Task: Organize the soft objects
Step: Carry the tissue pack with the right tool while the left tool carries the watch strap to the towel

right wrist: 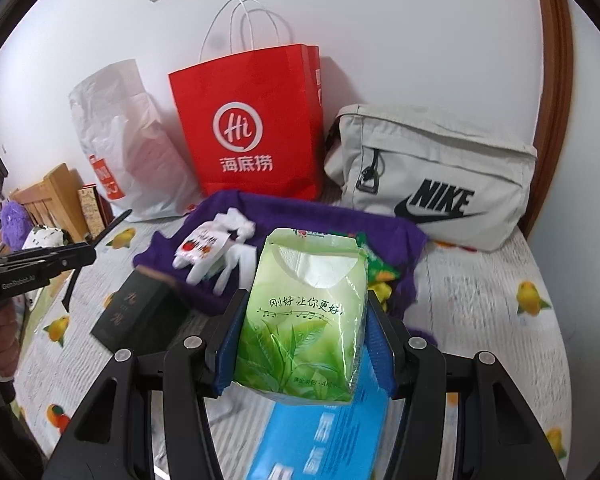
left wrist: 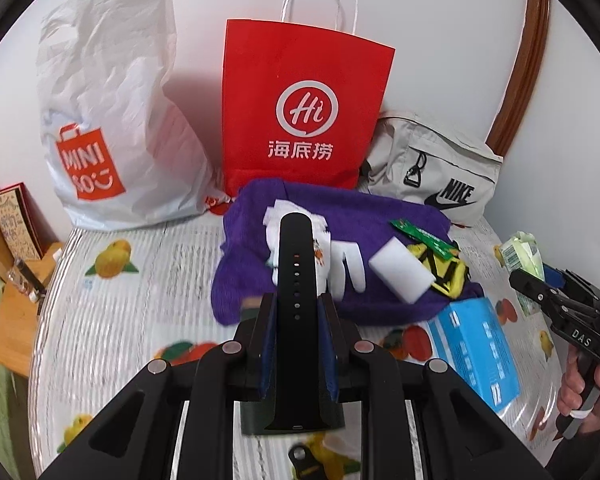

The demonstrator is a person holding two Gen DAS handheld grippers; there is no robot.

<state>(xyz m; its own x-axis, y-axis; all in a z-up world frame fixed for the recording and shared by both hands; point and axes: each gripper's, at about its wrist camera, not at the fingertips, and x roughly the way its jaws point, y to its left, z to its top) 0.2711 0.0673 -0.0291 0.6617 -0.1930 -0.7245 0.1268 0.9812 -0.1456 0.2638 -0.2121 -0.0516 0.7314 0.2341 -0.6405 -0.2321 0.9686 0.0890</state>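
Observation:
My left gripper (left wrist: pixel 296 312) is shut on a black watch strap (left wrist: pixel 295 264) that points away over a purple towel (left wrist: pixel 340 216). On the towel lie white socks (left wrist: pixel 332 264), a white sponge block (left wrist: pixel 400 276) and a yellow-black cloth (left wrist: pixel 444 272). My right gripper (right wrist: pixel 304 340) is shut on a green pack of tissues (right wrist: pixel 304 320), held above a blue tissue box (right wrist: pixel 320 436). The right gripper also shows at the right edge of the left wrist view (left wrist: pixel 540 288); the left one shows at the left of the right wrist view (right wrist: pixel 48 260).
Against the wall stand a white Miniso bag (left wrist: pixel 112 120), a red Hi paper bag (left wrist: pixel 300 112) and a grey Nike pouch (left wrist: pixel 432 172). A black box (right wrist: pixel 140 312) lies left of the towel. A wooden headboard (right wrist: pixel 56 196) is at the left.

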